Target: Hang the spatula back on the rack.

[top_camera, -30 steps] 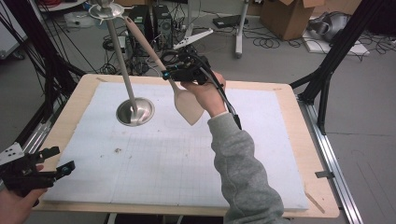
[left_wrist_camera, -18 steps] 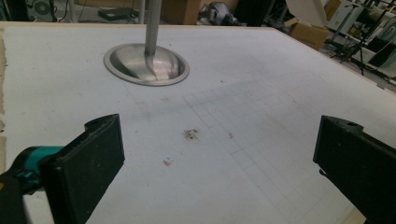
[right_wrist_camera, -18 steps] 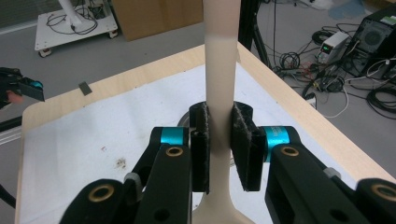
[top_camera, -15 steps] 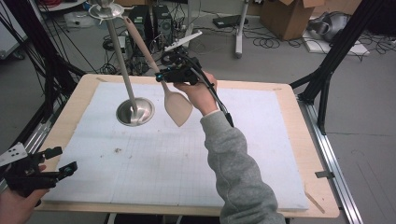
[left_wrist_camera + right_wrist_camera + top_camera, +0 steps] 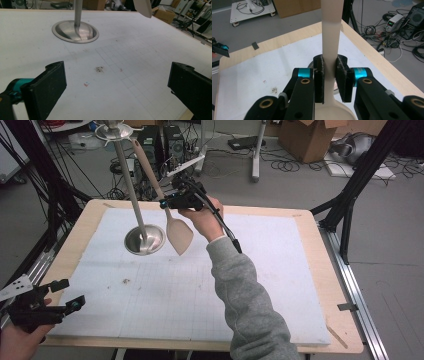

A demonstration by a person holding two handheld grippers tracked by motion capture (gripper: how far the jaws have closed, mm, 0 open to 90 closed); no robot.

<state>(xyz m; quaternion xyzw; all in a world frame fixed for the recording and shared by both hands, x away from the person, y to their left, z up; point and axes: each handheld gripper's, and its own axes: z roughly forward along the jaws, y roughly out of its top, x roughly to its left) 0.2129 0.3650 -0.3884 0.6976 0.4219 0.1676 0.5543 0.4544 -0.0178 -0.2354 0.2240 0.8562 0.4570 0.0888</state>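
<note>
A beige spatula [image 5: 179,236] hangs blade-down over the white mat, its long handle slanting up and to the left. My right gripper [image 5: 168,204] is shut on the handle just above the blade. In the right gripper view the pads of the right gripper [image 5: 329,73] press on both sides of the spatula handle [image 5: 332,30]. A metal stand [image 5: 144,240], with a round dished base and a tall pole, sits just left of the blade. My left gripper [image 5: 57,301] rests open at the near left edge. The left gripper [image 5: 117,82] has nothing between its jaws and looks toward the stand base [image 5: 75,31].
A white gridded mat [image 5: 200,290] covers the wooden table [image 5: 345,330]. Black frame legs stand at the left and right sides. Behind the table the floor carries cables, boxes and electronics. The spatula blade tip [image 5: 143,7] hangs above the mat right of the stand.
My right hand has carried the spatula left and slightly down, bringing the blade close to the stand's base. The left gripper has stayed where it was.
</note>
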